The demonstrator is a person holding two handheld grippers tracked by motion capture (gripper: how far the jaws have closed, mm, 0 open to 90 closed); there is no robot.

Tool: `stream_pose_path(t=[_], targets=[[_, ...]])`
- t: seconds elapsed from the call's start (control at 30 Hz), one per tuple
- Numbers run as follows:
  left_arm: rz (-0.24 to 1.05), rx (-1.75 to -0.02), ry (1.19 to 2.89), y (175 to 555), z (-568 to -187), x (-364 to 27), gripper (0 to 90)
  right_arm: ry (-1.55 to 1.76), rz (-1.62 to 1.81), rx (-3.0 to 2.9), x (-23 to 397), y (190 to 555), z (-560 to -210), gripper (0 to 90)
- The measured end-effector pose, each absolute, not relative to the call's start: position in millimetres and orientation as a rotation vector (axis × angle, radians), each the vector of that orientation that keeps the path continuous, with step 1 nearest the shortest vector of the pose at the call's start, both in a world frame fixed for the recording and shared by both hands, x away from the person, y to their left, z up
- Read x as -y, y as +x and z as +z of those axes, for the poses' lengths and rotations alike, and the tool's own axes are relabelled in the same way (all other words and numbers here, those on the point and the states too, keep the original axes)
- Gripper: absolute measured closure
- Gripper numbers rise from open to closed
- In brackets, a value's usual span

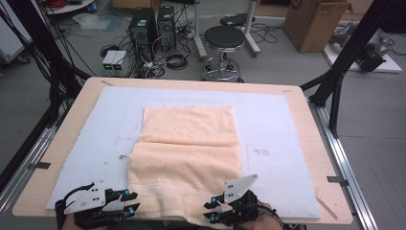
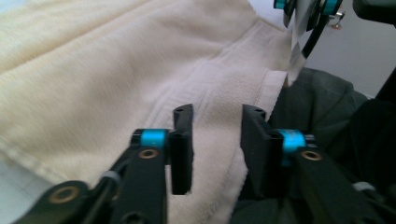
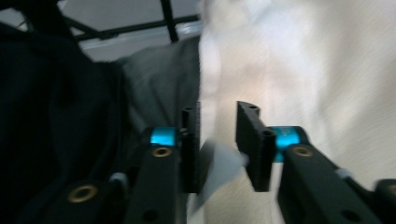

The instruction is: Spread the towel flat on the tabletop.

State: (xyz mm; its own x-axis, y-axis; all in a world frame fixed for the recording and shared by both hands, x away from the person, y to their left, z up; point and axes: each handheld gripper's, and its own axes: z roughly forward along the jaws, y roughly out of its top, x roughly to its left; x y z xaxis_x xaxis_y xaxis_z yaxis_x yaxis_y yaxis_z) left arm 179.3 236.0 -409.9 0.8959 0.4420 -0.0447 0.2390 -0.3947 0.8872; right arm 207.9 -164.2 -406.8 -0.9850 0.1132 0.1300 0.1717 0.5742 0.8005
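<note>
The left gripper (image 1: 130, 202) sits at the near left corner of the pale peach terry towel (image 1: 189, 153), its black fingers (image 2: 183, 147) parted with nothing pinched, the hem lying beneath them. The towel lies folded on the light blue mat (image 1: 273, 129) covering the wooden counter (image 1: 313, 143), its near edge draping over. The right gripper (image 1: 210, 212) is at the near right corner, fingers (image 3: 252, 144) likewise apart, gripping nothing.

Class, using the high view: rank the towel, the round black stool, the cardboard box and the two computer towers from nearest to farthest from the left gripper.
From the left gripper:
1. Towel, right beside its jaws on the table.
2. Computer towers, on the floor past the table's far edge, left of centre.
3. Round black stool, past the far edge, centre; close to the towers, only slightly farther.
4. Cardboard box, far right corner.
</note>
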Motion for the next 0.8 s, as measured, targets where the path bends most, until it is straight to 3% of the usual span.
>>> stream_pose_path(t=[0.13, 0.33, 0.43, 0.6, 0.67, 0.8], targets=[[0.213, -0.514, 2.02, 202, -417, -226, 54.3, -0.343, -1.379, 2.803, 162, 229, -402, 58.8], [0.119, -0.544, 2.1, 226, -437, -211, 51.0, -0.474, -1.227, 2.85, 154, 259, -432, 51.2], [0.108, -0.525, 2.163, 227, -446, -205, 55.0, -0.441, -1.202, 2.92, 149, 256, -439, 59.7], [0.154, -0.551, 2.147, 228, -448, -207, 76.7, -0.427, -1.206, 2.912, 151, 259, -438, 82.0], [0.152, -0.542, 2.145, 228, -448, -207, 84.8, -0.409, -1.201, 2.906, 150, 259, -438, 85.7], [0.177, -0.516, 2.11, 220, -442, -211, 86.9, -0.405, -1.223, 2.879, 152, 256, -433, 86.5]])
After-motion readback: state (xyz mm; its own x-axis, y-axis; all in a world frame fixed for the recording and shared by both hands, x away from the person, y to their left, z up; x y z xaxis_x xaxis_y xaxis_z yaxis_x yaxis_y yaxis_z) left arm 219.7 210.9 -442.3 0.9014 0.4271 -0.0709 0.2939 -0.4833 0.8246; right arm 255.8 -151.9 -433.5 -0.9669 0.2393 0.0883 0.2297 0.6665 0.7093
